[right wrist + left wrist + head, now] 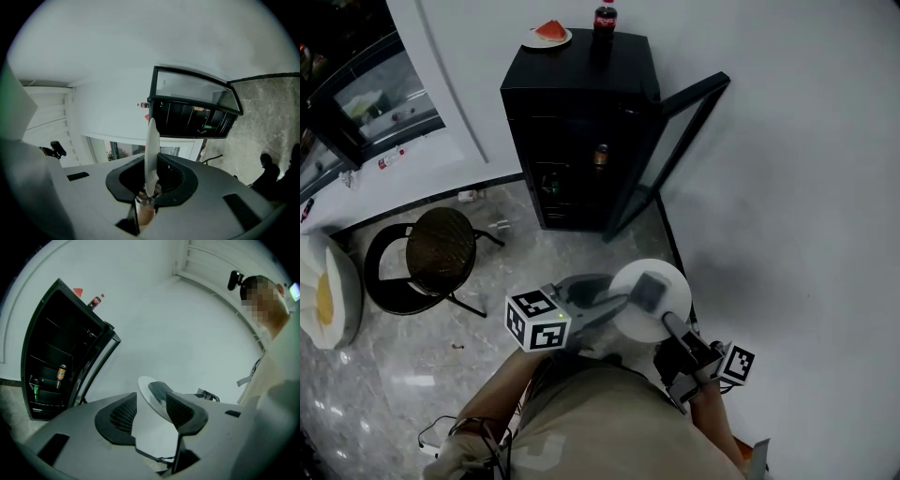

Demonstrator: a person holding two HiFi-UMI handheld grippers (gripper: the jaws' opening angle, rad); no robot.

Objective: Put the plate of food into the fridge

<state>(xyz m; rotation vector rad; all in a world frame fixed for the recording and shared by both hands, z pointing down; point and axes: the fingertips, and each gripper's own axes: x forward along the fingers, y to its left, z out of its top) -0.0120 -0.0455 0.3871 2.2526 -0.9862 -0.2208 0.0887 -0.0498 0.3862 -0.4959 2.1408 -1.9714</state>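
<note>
Pinching a white plate by its rim, the right gripper has its jaws pressed together on it, and the plate stands edge-on between them in the right gripper view. In the head view the right gripper reaches over the plate from the near side.

The left gripper has its jaws spread, with the plate's opposite rim between them. The plate lies against the right-hand pad, and I cannot tell whether the other pad touches it. From above, the left gripper meets the plate at its left edge. No food shows on the held plate.

Well ahead of both grippers stands a black mini fridge with its glass door swung open toward the right gripper's side. A can sits on a shelf inside. On top of the fridge, a small plate with a watermelon slice sits just beside a cola bottle. Off to the left gripper's outer side is a round black chair on the marble floor.
</note>
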